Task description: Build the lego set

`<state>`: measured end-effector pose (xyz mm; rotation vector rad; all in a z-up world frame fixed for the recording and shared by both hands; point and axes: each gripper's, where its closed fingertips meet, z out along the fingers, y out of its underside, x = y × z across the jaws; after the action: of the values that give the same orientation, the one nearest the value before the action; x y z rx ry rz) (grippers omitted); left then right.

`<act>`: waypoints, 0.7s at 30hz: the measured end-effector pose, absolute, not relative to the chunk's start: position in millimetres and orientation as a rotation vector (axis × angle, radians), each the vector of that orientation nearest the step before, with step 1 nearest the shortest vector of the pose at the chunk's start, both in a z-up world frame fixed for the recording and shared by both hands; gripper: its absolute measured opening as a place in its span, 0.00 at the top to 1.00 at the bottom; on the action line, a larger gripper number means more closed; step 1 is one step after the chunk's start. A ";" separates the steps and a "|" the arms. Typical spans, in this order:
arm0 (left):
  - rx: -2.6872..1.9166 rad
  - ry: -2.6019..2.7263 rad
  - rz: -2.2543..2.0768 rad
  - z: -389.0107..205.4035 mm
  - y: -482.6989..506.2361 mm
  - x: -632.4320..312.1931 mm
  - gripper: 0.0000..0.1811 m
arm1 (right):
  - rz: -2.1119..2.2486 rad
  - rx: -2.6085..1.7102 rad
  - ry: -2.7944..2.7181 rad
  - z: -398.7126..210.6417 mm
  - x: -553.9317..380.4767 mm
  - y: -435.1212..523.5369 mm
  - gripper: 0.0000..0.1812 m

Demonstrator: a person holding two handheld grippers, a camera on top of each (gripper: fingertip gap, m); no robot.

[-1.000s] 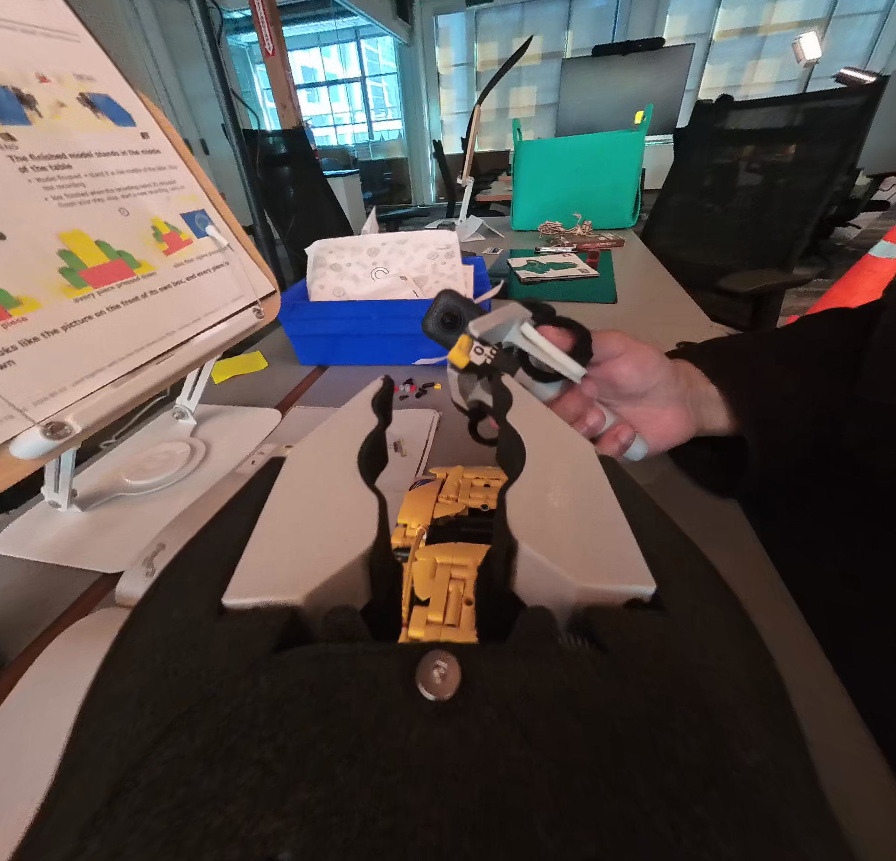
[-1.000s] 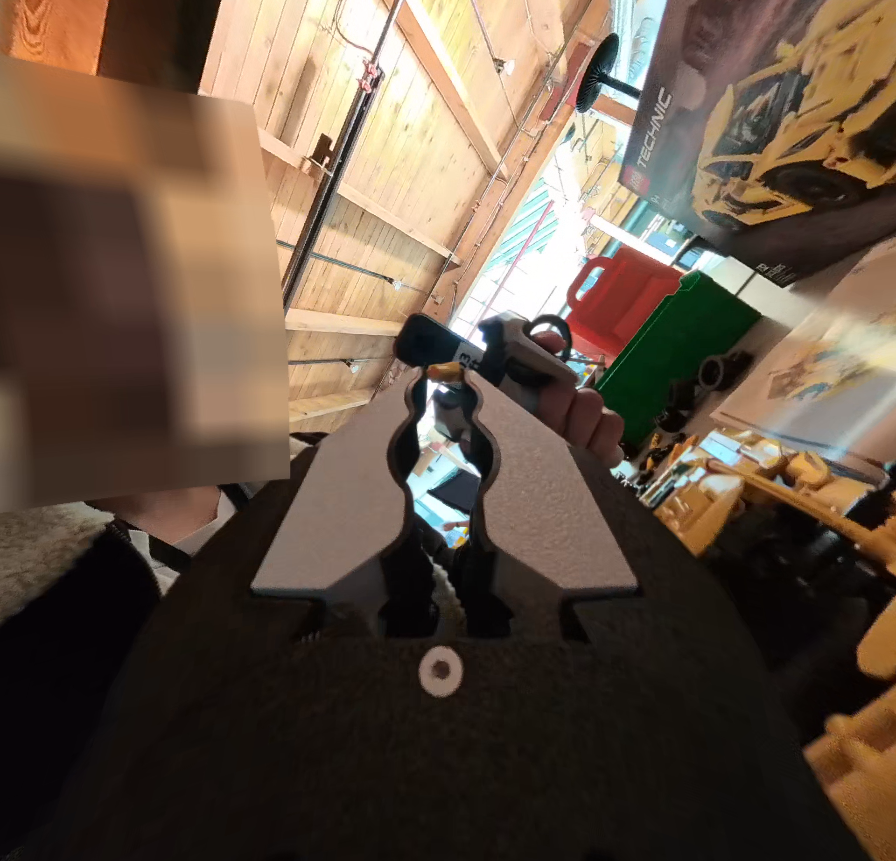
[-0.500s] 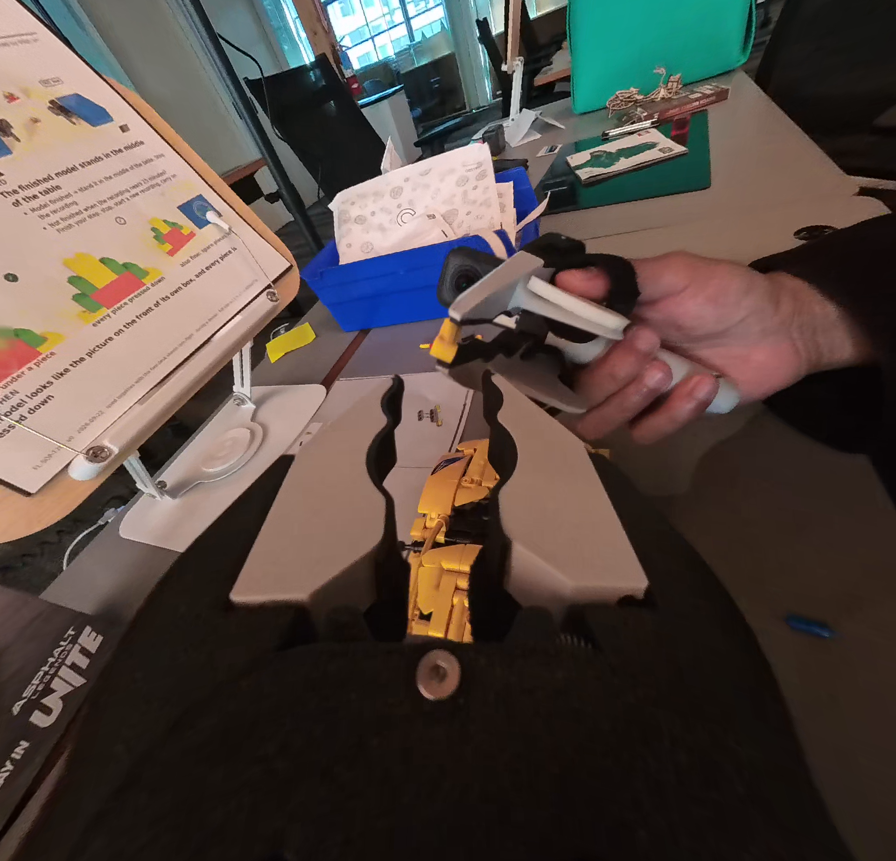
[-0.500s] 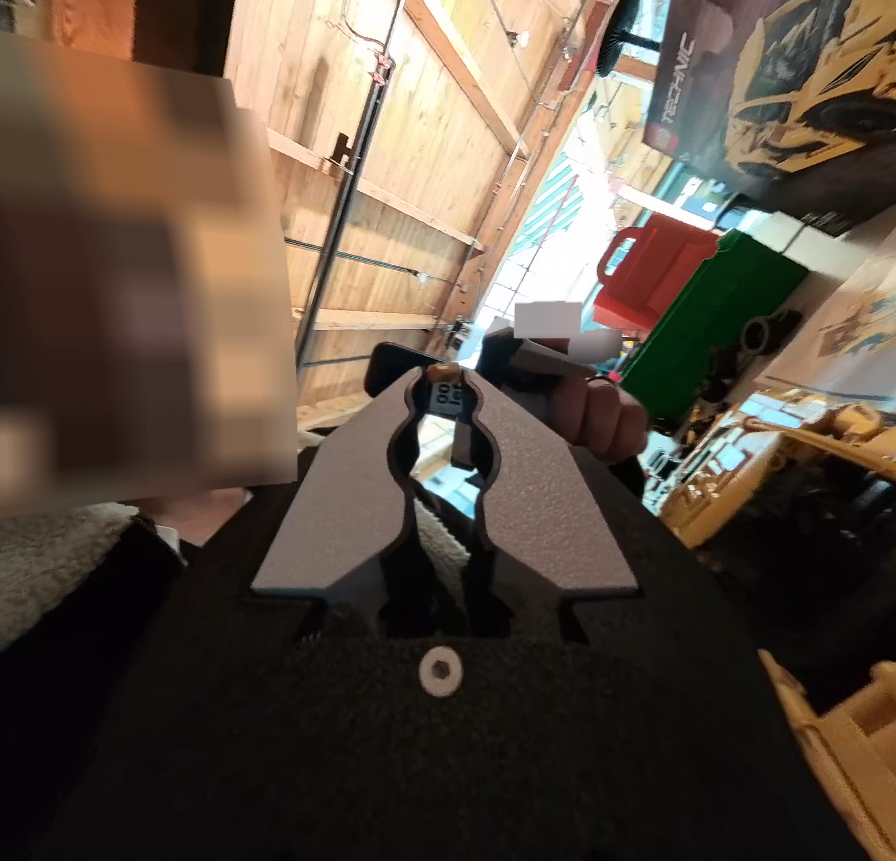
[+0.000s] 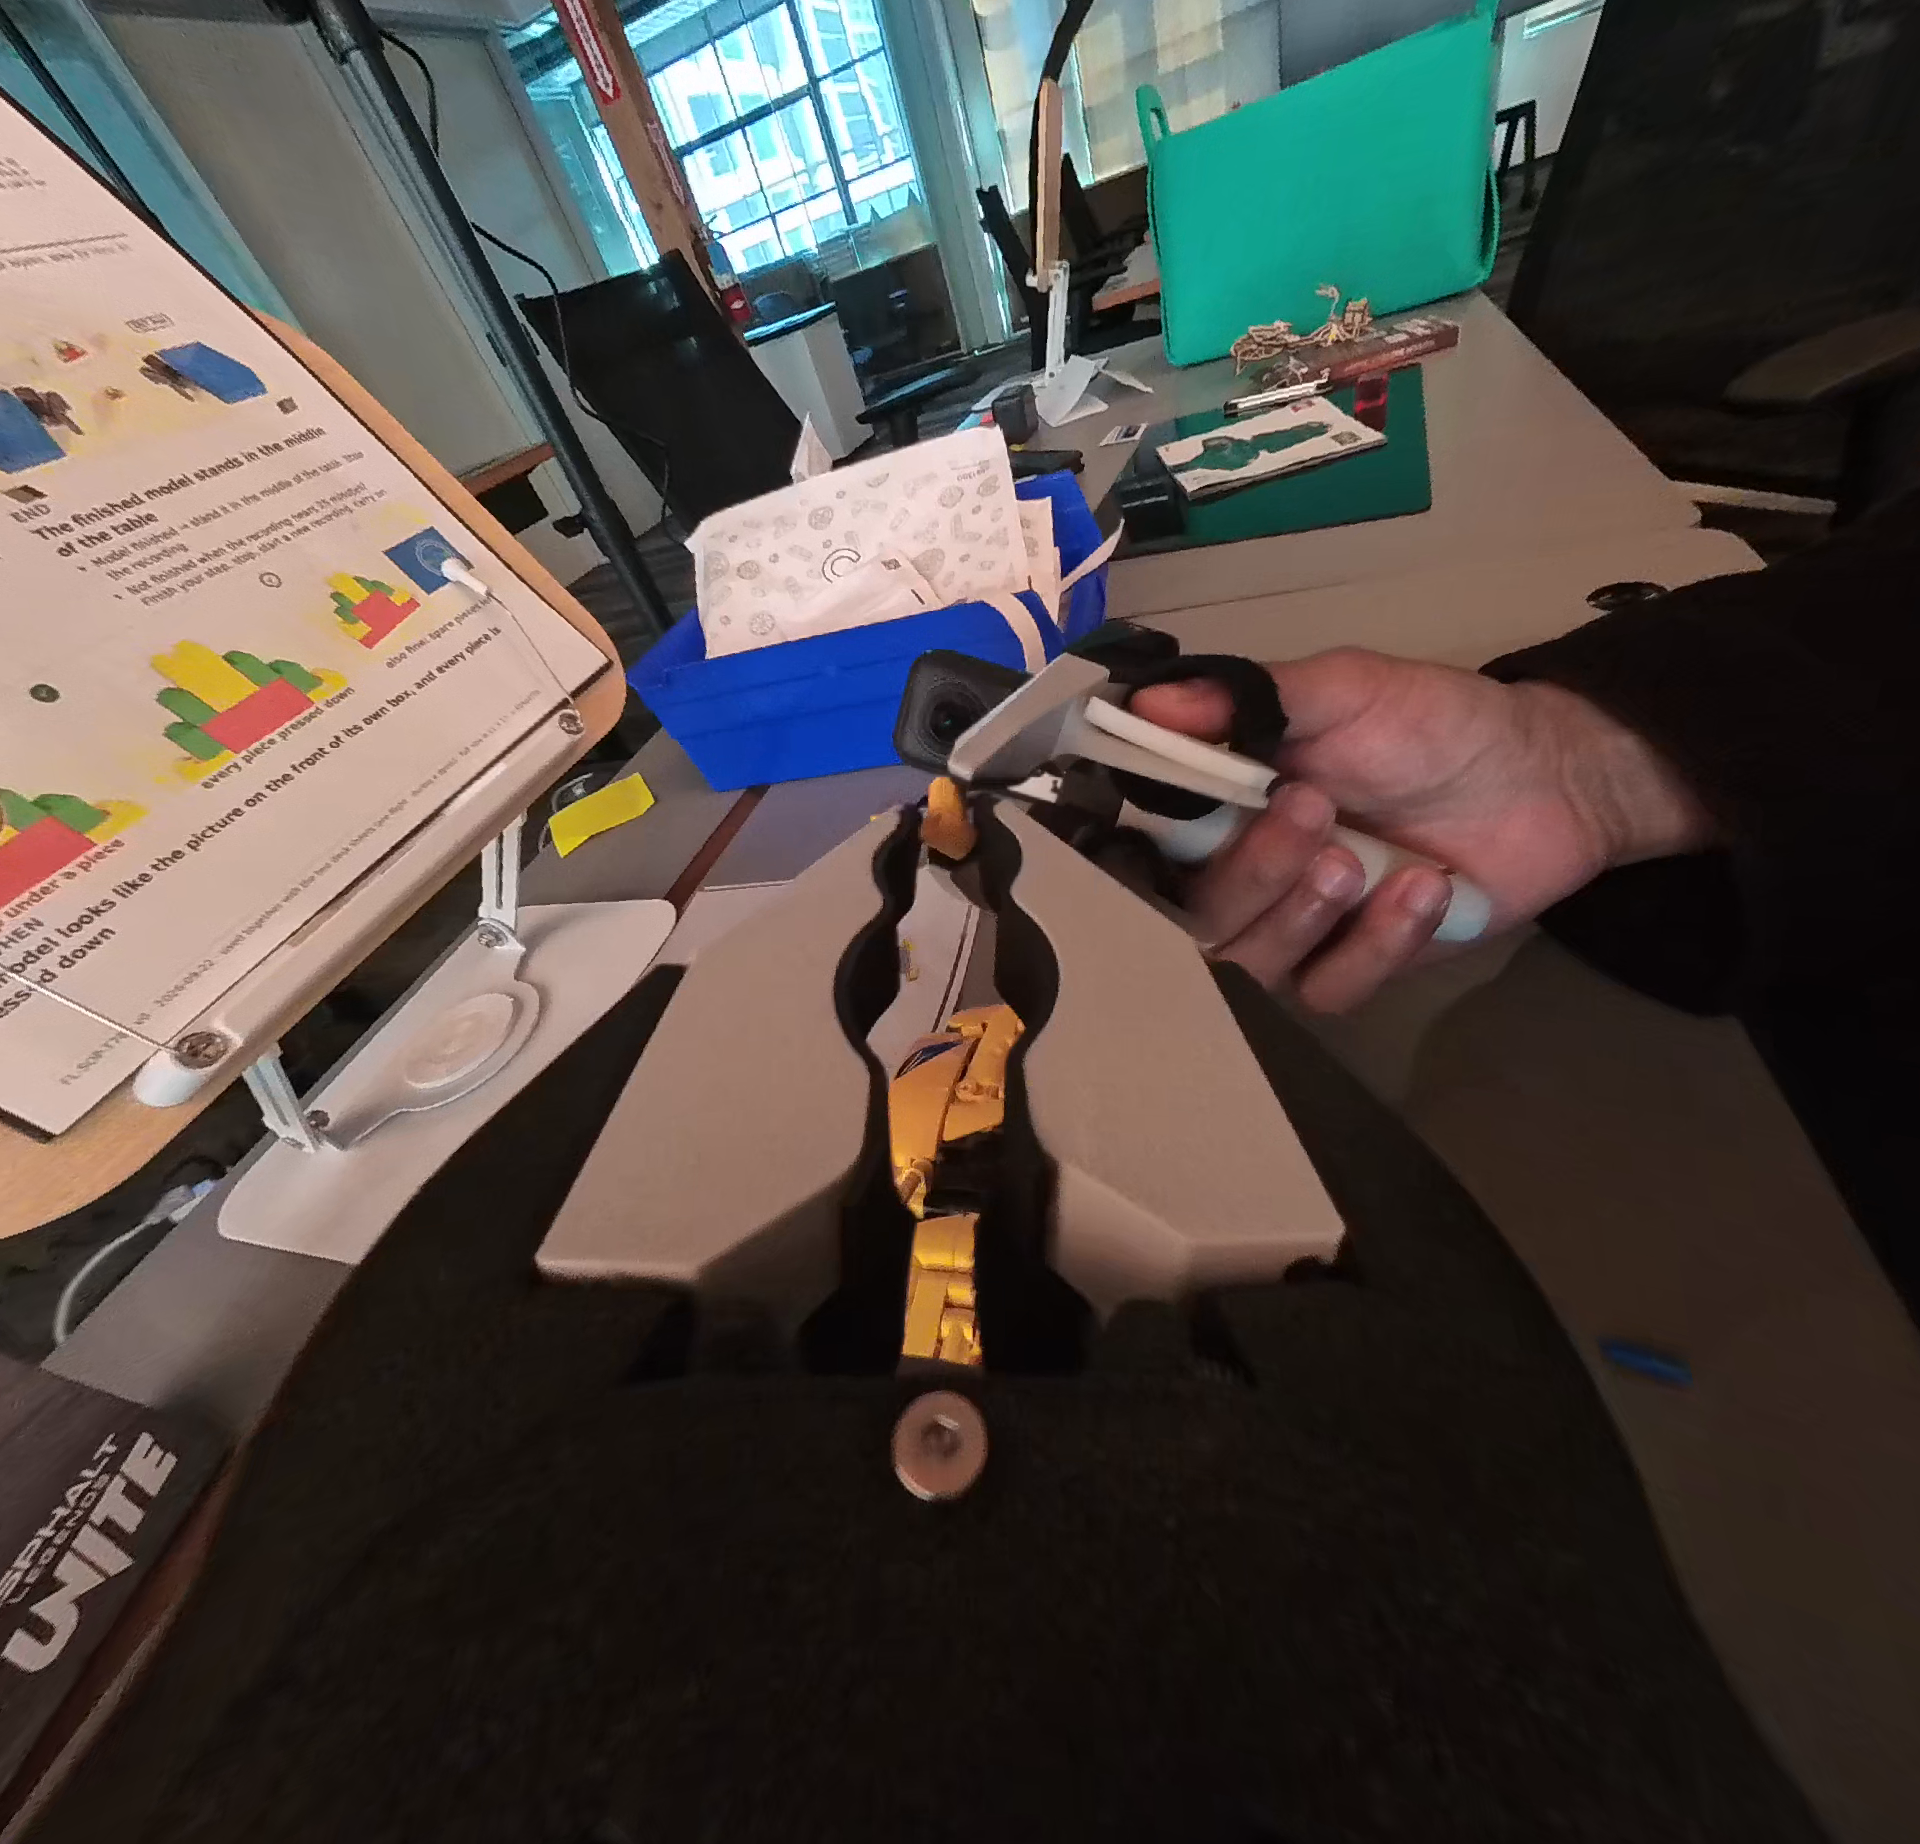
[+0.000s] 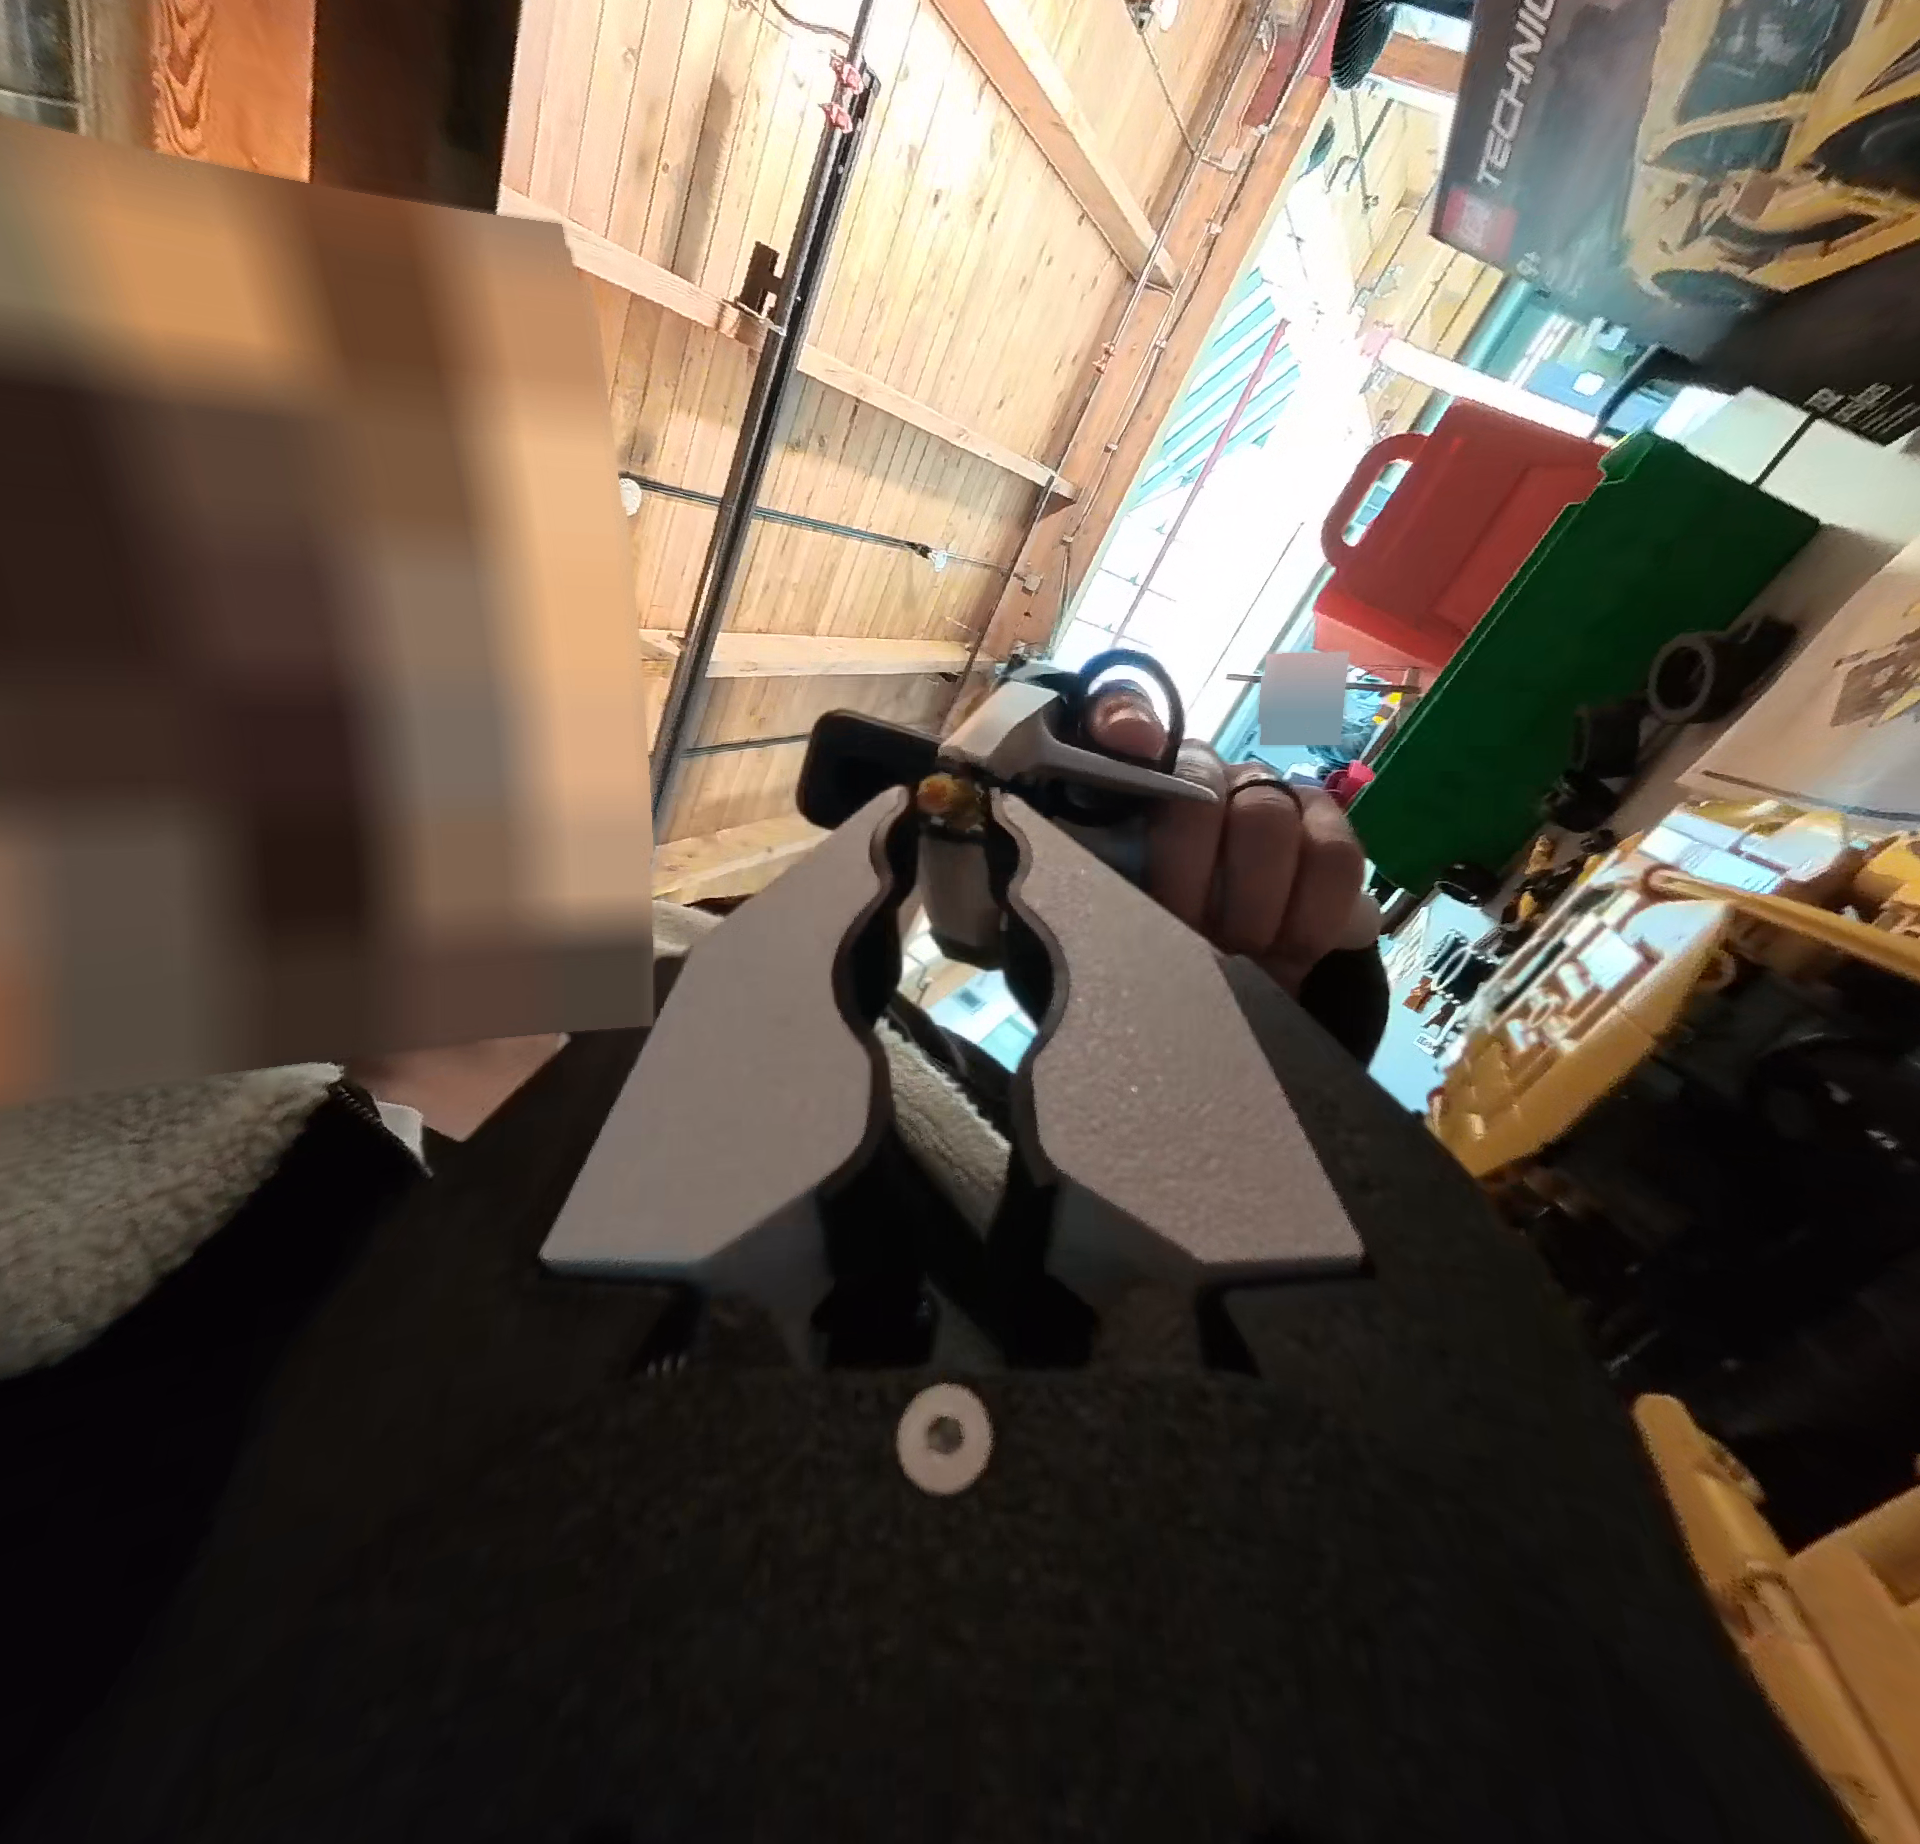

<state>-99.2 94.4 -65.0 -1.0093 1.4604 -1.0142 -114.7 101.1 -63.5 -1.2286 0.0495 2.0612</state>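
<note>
A small yellow Lego piece [image 5: 948,826] sits between the tips of both grippers, which point at each other above the table. My left gripper [image 5: 951,844] has its jaws narrowed onto the piece. My right gripper [image 5: 1013,755], held by a hand [image 5: 1434,807], grips the same piece from the far side. In the right wrist view the piece [image 6: 943,792] is at my right gripper's [image 6: 951,812] tips, with the left gripper [image 6: 1039,745] beyond. The yellow Lego car model [image 5: 951,1088] lies on the table under the left gripper and also shows in the right wrist view [image 6: 1558,973].
An instruction sheet on a stand [image 5: 260,651] is at left. A blue bin with paper bags [image 5: 831,693] is behind. A green bag [image 5: 1320,184] stands far back. A blue pin [image 5: 1647,1363] lies at right. A green bin [image 6: 1558,651], black tyres [image 6: 1683,682] and the set's box [image 6: 1714,80] are nearby. Left and right tips are no more than a few centimetres apart. The blue pin [image 5: 1647,1363] is about equally far from each gripper, around 20 cm.
The right gripper brought the yellow piece down to the left gripper's tips. The left gripper's jaws narrowed from wide open onto the piece.
</note>
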 end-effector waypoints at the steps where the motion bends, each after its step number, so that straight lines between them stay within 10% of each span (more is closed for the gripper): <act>1: -1.013 1.463 -1.026 -64.6 94.0 -99.6 0.94 | 2.043 -1.237 0.038 -63.7 -114.0 100.9 0.95; 21: -1.104 1.571 -1.119 -74.9 84.0 -104.8 0.95 | 1.803 -1.434 -0.176 -73.6 -119.5 92.1 0.97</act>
<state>-104.8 84.0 -74.9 -1.1037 1.5706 -1.1195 -119.5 92.1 -73.6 -1.4344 -0.1763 1.8033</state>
